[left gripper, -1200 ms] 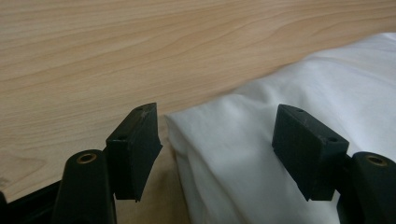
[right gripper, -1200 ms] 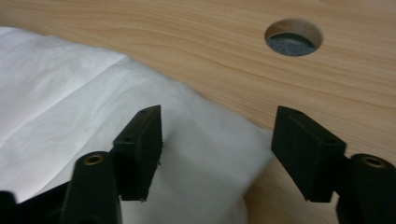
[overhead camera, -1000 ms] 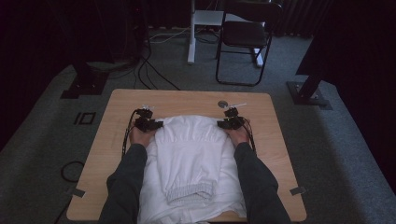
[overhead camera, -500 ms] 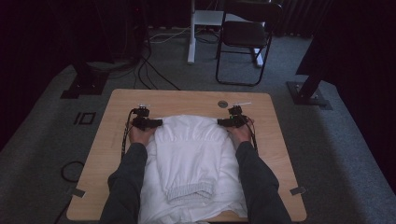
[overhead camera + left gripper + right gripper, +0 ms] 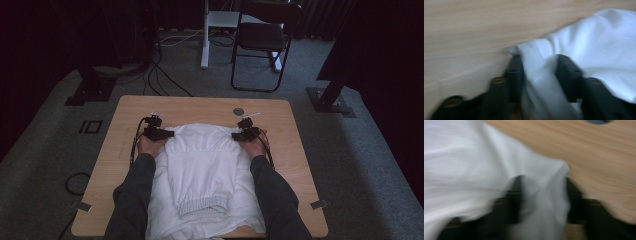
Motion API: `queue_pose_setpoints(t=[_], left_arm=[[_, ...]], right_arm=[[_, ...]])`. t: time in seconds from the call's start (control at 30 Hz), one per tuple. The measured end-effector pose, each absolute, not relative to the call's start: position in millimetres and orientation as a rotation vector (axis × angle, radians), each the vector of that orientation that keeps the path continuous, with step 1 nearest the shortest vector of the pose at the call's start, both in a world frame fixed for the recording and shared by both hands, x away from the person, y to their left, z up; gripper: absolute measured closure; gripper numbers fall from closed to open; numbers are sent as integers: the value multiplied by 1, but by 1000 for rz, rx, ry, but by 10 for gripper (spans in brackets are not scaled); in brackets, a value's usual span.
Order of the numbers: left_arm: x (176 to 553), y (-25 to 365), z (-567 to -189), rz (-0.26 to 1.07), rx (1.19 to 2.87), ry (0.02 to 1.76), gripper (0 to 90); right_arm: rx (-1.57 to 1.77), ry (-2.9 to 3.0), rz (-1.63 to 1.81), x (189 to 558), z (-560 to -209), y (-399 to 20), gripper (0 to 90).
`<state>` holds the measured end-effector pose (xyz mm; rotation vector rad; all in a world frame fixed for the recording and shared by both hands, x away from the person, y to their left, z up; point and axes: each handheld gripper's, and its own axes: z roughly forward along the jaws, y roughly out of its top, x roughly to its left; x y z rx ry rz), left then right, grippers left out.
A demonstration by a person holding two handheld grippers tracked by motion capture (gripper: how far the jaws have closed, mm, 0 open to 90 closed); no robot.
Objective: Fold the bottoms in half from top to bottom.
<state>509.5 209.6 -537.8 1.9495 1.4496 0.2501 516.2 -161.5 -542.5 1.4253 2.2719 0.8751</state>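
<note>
From above, a white folded fabric garment (image 5: 202, 170) lies along the middle of the light wooden table (image 5: 300, 150), reaching its near edge. The left gripper (image 5: 159, 133) and right gripper (image 5: 246, 133) sit at its far corners. In both gripper views the jaws, just closing, clamp bunched cloth.

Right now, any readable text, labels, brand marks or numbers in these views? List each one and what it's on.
None can be read.
White fabric garment: plain, no print or tag showing.
Light wooden table: no marking.
Small round grey disc at the table's far edge: too small to tell if it bears anything.
Black folding chair behind the table: no label showing.
Both gripper views are blurred; cloth and wood grain there carry no lettering.
</note>
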Motion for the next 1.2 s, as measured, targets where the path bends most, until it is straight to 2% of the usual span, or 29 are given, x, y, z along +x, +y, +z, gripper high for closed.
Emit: queue_pose_setpoints(t=[0.07,0.13,0.3,0.4,0.67,0.9,1.2], left_arm=[[508,210,-537,230,1948,1441,761],[507,212,-533,230,1930,1445,842],[502,223,-513,213,1826,1379,852],[498,229,-496,213,1748,1324,854],[494,219,-440,287,1714,1185,853],[474,221,-434,296,1741,1105,852],[414,232,-433,293,1744,967,854]], right_arm=[[1453,2309,918,515,-541,-161,837],[1484,2315,953,516,-541,-163,863],[1534,2277,1081,517,-530,-179,870],[1497,2239,1179,519,-510,-189,871],[1320,2111,1235,514,-448,-200,872],[1222,2130,1311,492,-445,-212,871],[1073,2167,1399,434,-442,-225,870]])
